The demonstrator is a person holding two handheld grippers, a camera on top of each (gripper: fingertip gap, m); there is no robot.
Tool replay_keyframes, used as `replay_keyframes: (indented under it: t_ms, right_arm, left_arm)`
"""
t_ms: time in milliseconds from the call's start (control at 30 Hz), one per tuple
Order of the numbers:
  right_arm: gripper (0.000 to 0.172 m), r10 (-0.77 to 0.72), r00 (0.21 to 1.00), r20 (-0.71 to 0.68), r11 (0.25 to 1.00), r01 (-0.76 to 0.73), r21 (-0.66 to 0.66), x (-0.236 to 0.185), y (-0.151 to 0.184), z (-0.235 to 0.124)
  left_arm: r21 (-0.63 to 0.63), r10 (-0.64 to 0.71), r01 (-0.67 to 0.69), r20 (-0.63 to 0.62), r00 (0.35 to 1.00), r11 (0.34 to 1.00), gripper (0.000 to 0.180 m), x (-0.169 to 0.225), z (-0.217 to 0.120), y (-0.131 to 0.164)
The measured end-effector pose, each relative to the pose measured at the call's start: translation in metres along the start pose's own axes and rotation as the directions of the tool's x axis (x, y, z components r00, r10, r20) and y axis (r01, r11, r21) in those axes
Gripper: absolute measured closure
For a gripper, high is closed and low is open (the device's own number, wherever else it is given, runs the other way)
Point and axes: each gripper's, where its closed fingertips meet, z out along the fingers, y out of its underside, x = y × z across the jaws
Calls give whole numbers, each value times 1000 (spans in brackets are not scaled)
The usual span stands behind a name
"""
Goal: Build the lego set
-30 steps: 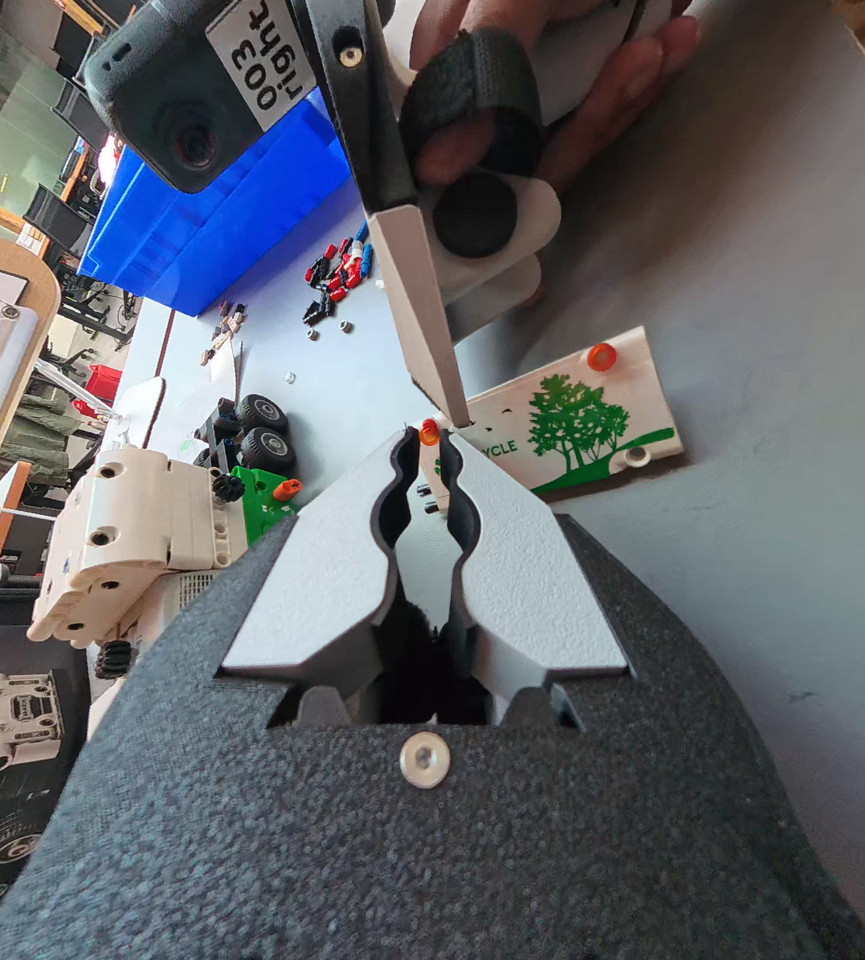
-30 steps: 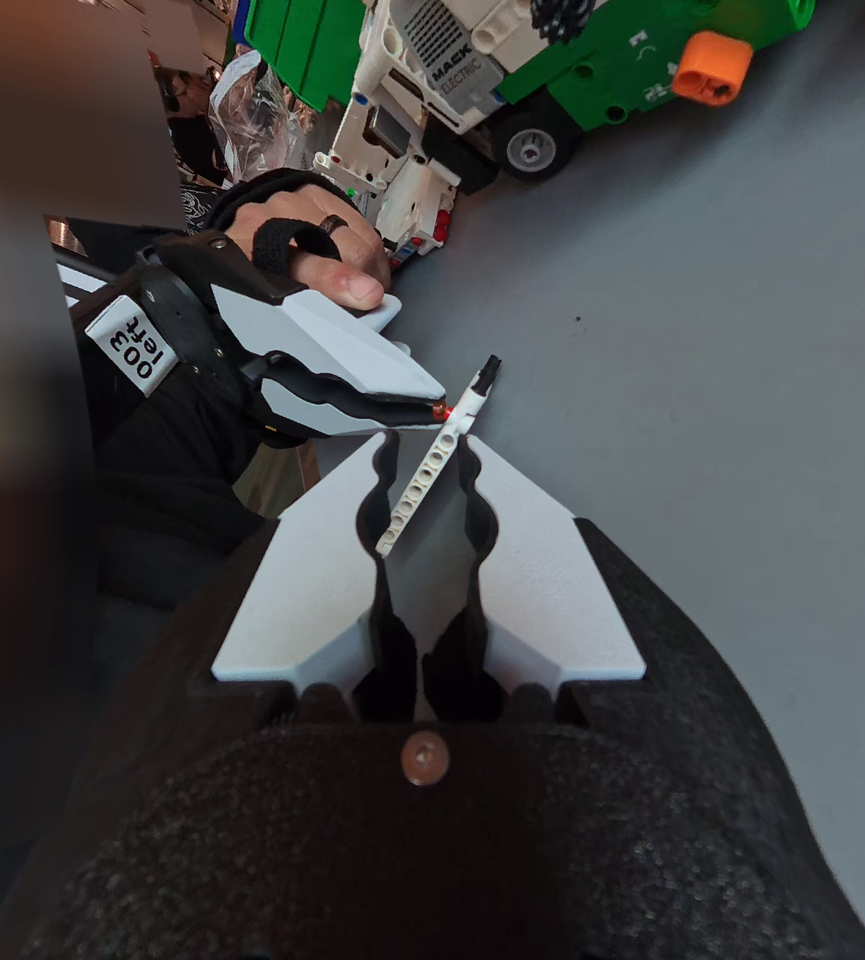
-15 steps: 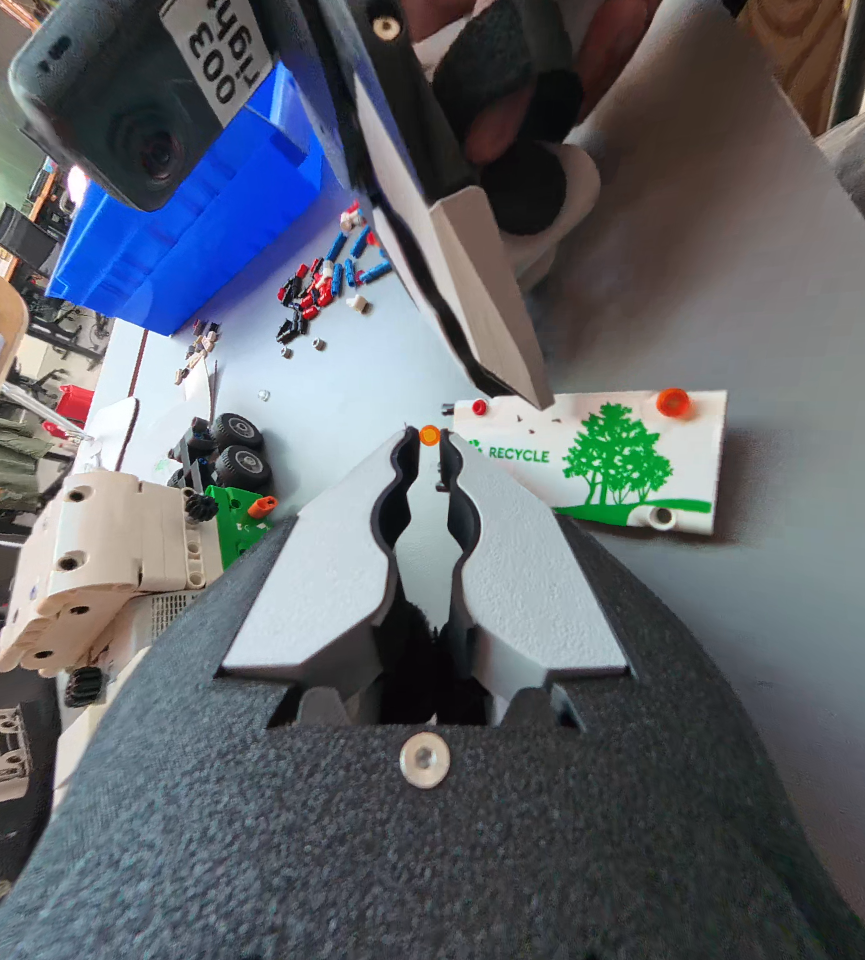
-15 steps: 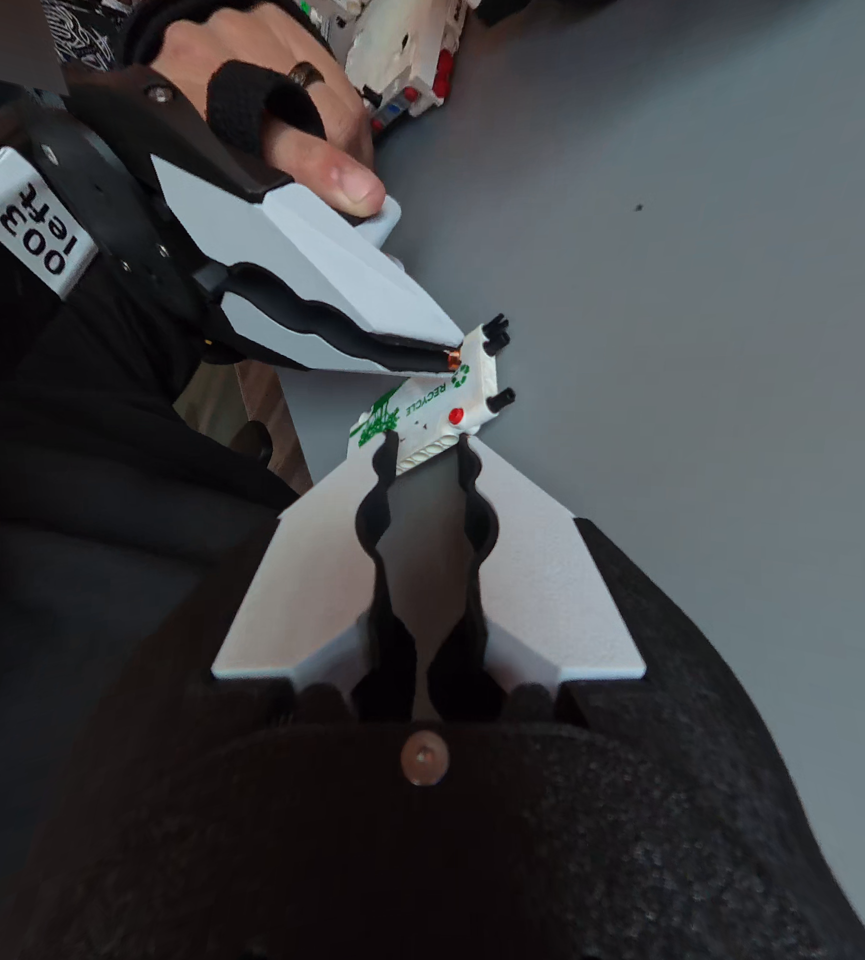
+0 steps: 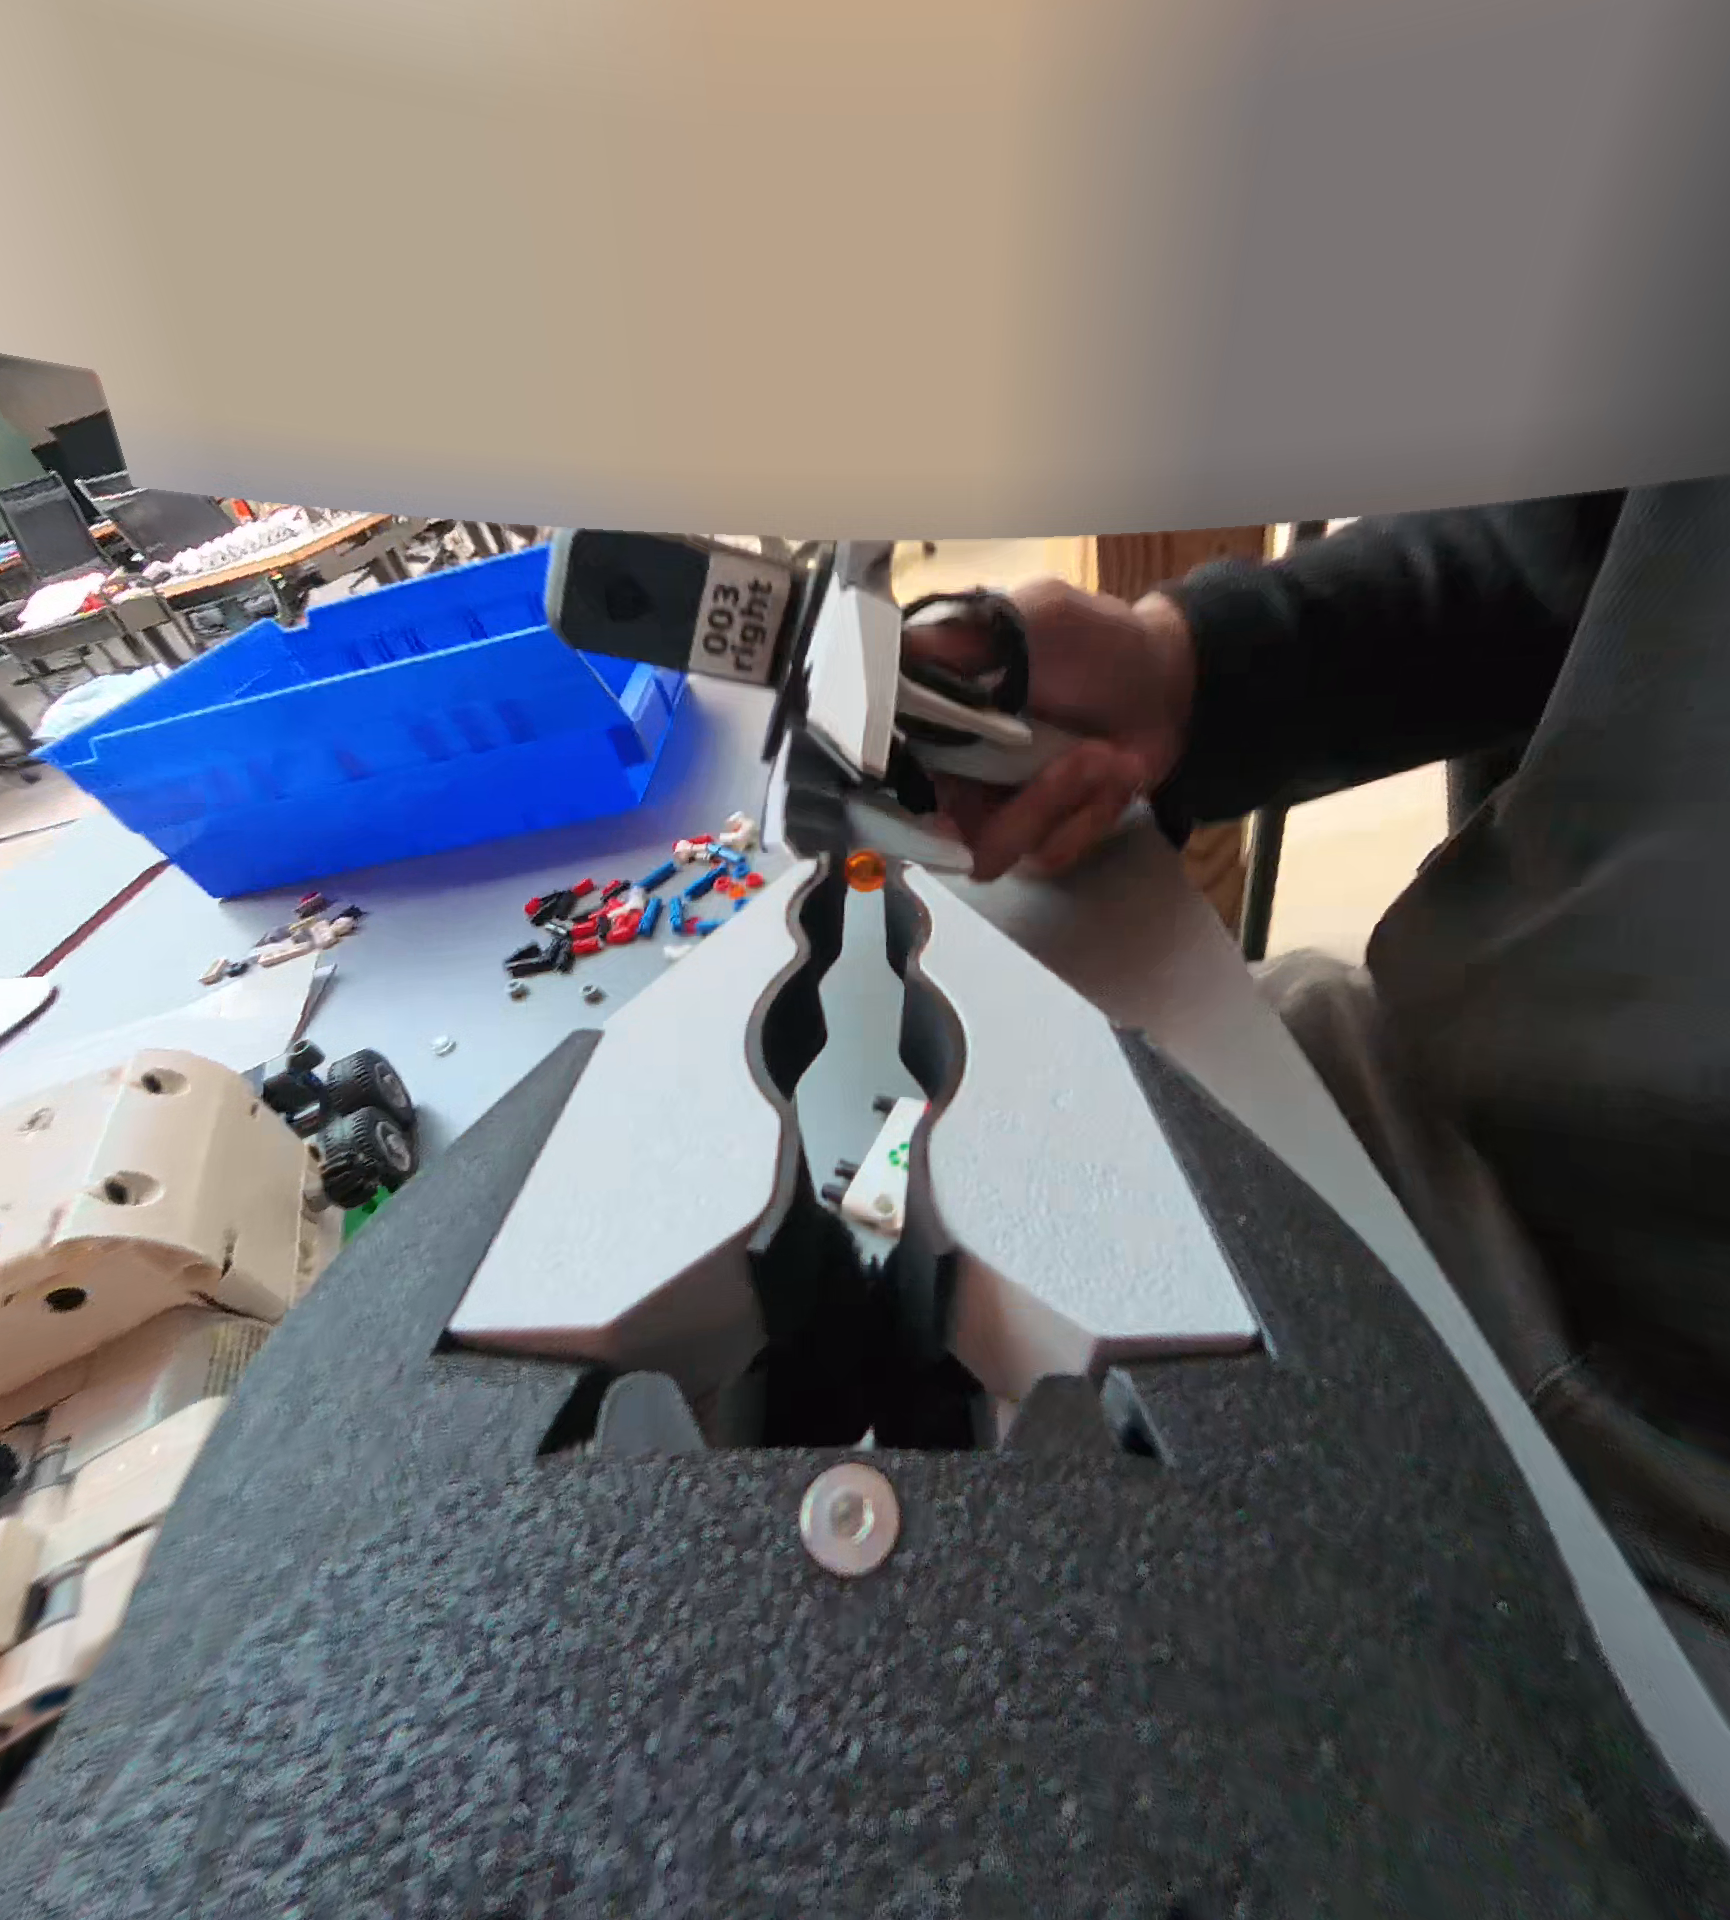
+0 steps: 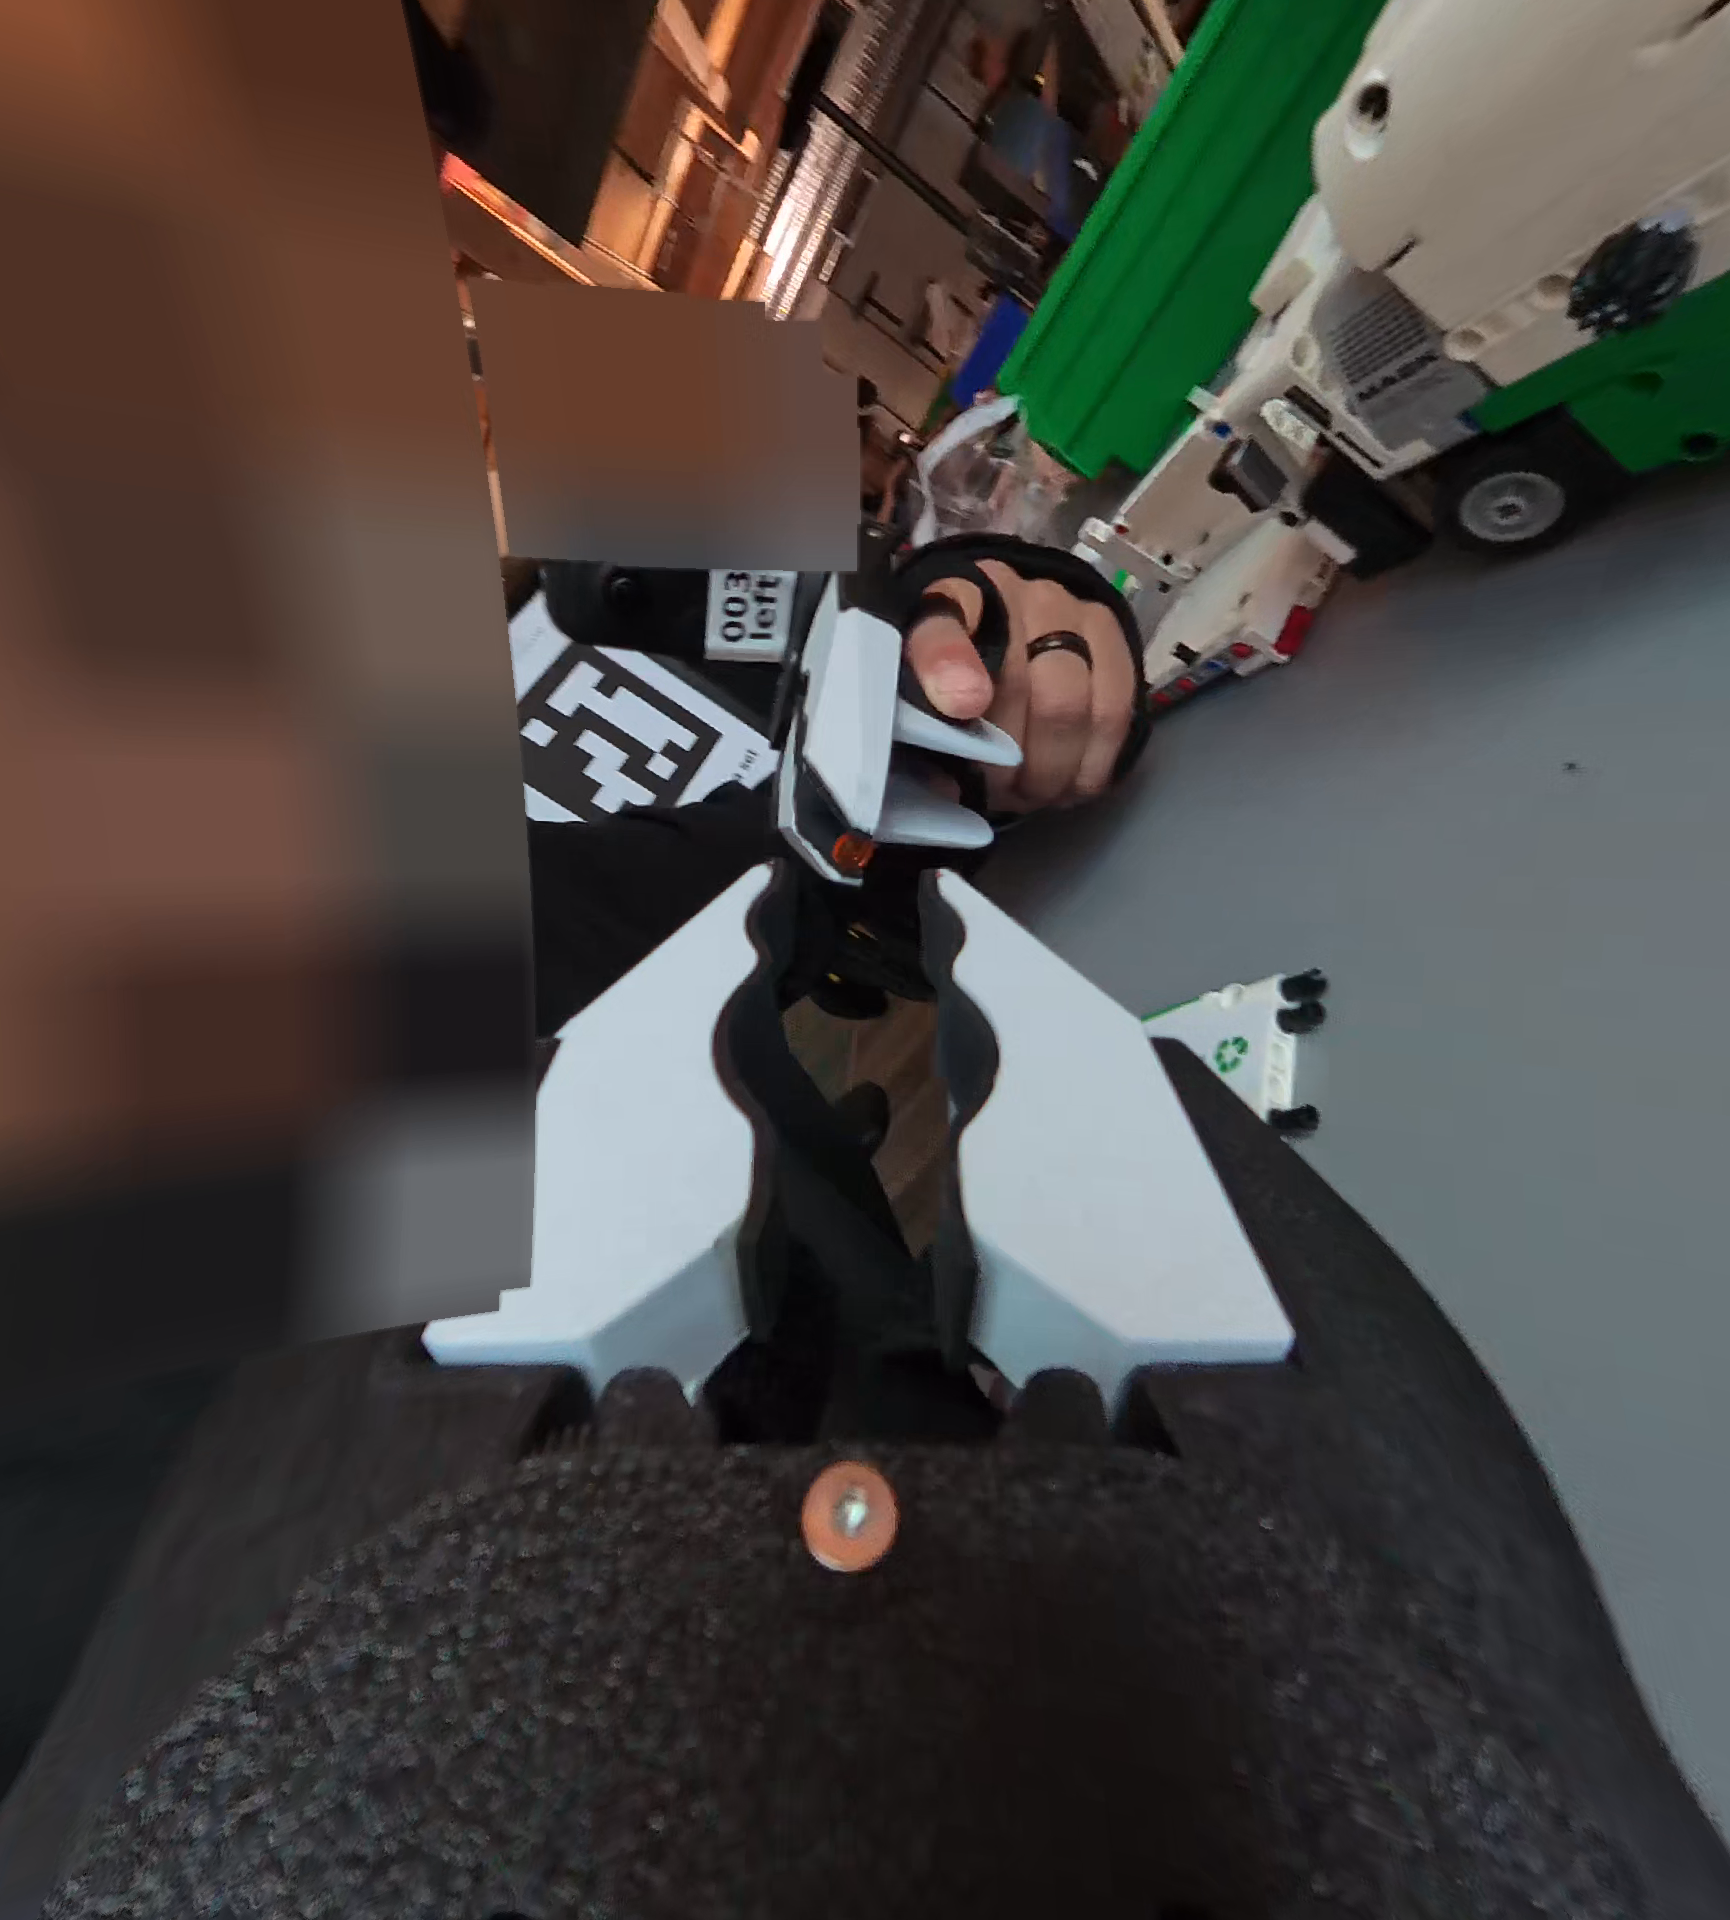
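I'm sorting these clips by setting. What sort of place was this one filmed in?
Probably a workshop or lab bench set up for toy-brick building. A grey table holds scattered small brick parts, a blue bin and a green and white toy truck; further desks and chairs stand behind.

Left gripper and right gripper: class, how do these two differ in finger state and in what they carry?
The left gripper has its fingers nearly together, pinching a small orange round piece. The right gripper has its fingers apart with nothing between them. The left gripper carries a load and the right gripper carries none; the white panel lies on the grey table. Both have white fingers with wavy black inner edges, and they point at each other.
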Motion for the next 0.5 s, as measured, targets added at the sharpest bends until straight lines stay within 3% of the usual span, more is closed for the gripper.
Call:
replay_keyframes:
  t_ms: [167, 333, 500]
  right_arm:
    - [146, -134, 983, 127, 990, 126, 70, -21, 1, 6]
    - [146, -295, 949, 110, 953, 286, 97, -32, 7, 11]
    - [145, -287, 940, 186, 954, 261, 150, -46, 9, 15]
  left_arm:
    - [190, -185, 204, -114, 976, 960, 174, 0, -14, -30]
    - [245, -202, 233, -145, 969, 941, 175, 1, -17, -39]
    - [301, -209, 257, -184, 961, 918, 175, 5, -19, -46]
